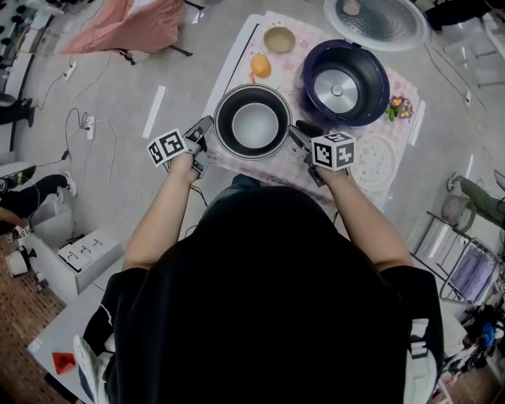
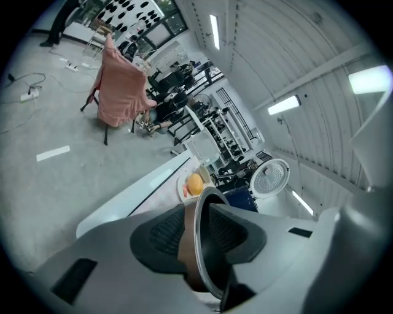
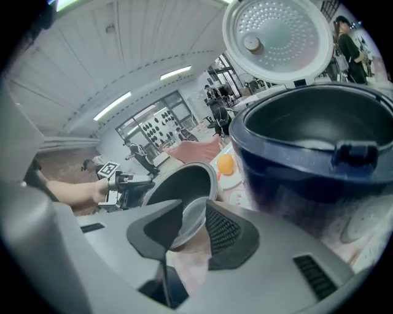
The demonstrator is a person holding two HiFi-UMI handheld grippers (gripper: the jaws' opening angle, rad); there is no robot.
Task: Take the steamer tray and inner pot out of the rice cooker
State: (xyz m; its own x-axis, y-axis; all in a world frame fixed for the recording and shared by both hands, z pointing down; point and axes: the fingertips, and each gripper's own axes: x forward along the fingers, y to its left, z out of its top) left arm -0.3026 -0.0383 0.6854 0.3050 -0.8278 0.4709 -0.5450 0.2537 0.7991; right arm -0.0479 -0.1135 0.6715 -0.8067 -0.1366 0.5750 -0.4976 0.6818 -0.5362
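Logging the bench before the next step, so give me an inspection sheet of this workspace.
Surface: table under a floral cloth.
Job's things: inner pot out, standing on the cloth; steamer tray out, beside it; rice cooker empty, lid open.
Clutter: bowl, orange, small flowers.
Grippers: left hand-held gripper and right hand-held gripper each straddle the pot's rim, jaws apart.
Cables: power strip and loose cords on the floor.
Surroundings: pink cloth over a chair; white box, wire racks.

Table [image 1: 243,41], floral cloth [image 1: 309,28]: cooker [image 1: 372,65], steamer tray [image 1: 377,162], bowl [image 1: 279,39].
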